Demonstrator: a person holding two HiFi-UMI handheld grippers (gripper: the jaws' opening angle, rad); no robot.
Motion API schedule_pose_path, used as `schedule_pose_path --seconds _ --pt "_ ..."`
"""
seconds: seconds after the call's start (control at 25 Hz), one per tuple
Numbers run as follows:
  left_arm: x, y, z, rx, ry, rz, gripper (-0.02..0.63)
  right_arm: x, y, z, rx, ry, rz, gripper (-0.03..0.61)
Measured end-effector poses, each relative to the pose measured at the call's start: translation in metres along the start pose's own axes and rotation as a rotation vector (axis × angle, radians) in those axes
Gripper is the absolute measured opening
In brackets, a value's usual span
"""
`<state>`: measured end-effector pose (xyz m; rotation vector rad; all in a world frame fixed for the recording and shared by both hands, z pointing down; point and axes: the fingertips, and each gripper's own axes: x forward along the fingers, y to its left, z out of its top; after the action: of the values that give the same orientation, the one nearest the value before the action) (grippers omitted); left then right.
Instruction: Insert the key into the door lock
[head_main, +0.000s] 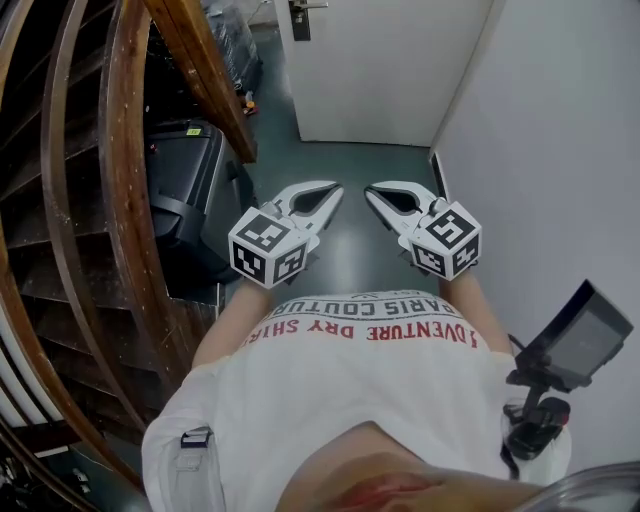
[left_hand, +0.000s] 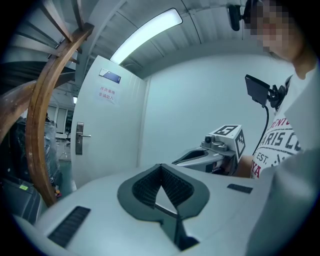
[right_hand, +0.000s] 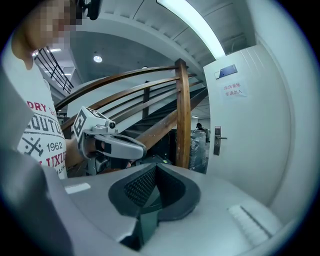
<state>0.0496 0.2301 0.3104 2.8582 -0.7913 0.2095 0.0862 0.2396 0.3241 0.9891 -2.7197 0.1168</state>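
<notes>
Two grippers, both clenched, with nothing seen between either pair of jaws. The left gripper (head_main: 333, 190) and right gripper (head_main: 372, 192) are held side by side before the chest, near level, tips converging slightly and aimed toward the door (head_main: 390, 70). The lock (head_main: 300, 16), with its handle, sits at the door's left edge in the head view, well apart from both. No key shows in any view.

Judgement: a key would be light, stiff, thin, slick metal. Pinch its flat bow between the pads with the blade projecting straight along the jaws, or it may twist.
</notes>
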Motion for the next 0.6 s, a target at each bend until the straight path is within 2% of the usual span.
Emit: schedule_pose_path --seconds 0.6 --pt "-0.0078 -0.0066 0.0109 0.023 0.006 0.008 0.002 -0.0035 0.0055 0.0107 -0.018 -0.004 0.012 0.002"
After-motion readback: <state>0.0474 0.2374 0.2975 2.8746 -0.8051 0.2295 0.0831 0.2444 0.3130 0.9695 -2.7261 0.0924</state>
